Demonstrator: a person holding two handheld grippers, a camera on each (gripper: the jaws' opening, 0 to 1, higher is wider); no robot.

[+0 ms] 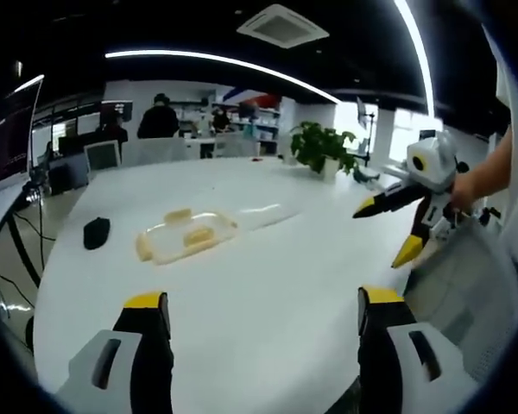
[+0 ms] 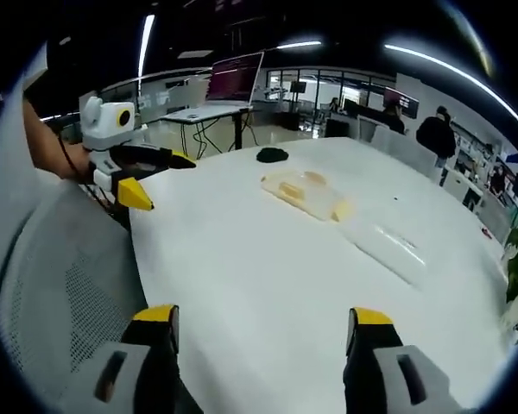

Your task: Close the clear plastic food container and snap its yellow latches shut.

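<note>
Two grippers are held up over the near edge of a white table (image 1: 268,285), both with jaws spread apart and gripping nothing. In the left gripper view, the left gripper (image 1: 263,323) rises from the bottom with its yellow-tipped jaws wide, and the right gripper (image 1: 397,226) comes in from the right, held in a hand (image 1: 463,188), its jaws apart and pointing down toward the table. In the right gripper view, the right gripper (image 2: 261,332) stands with its jaws equally wide, while the left gripper (image 2: 151,179) enters from the left, open, above a grey mesh chair back (image 2: 60,267).

One clear plastic container (image 1: 186,235) with yellow latches lies on the table, well away from both grippers. One clear lid (image 1: 263,215) lies just beside it, separate. One small black object (image 1: 96,233) sits on the table near the container. One potted plant (image 1: 324,148) stands at the table's far edge.
</note>
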